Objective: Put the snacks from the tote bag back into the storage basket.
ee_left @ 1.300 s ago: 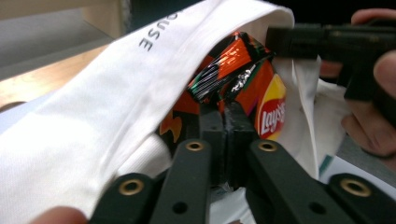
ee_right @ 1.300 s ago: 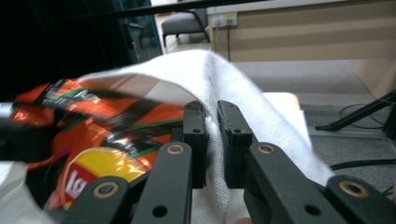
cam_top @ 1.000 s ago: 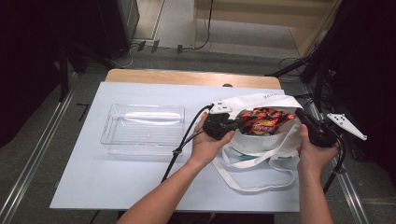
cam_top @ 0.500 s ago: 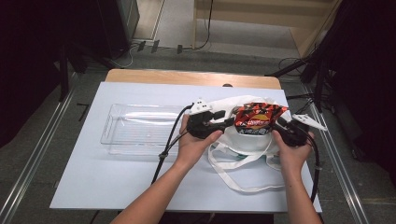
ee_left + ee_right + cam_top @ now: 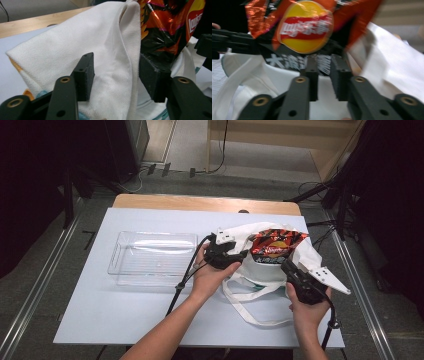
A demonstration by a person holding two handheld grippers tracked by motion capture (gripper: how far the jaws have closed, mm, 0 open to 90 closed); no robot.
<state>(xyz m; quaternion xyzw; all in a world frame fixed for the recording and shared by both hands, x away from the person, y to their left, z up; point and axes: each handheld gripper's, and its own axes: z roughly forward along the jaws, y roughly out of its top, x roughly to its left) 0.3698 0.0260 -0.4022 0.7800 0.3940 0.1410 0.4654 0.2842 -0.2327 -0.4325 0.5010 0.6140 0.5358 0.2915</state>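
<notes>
Right gripper (image 5: 291, 268) drawn back off chip bag (image 5: 274, 244) (jaws nearly together, blurred); left gripper (image 5: 116, 72) spread, straddling tote bag (image 5: 105, 47) edge.

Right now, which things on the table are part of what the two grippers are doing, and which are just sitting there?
In use:
- white tote bag, its edge between the left gripper jaws
- chip bag, in the tote's mouth
- right gripper, jaws nearly closed at the bag's rim

Lying about:
- clear plastic tray, empty, left of the bag
</notes>
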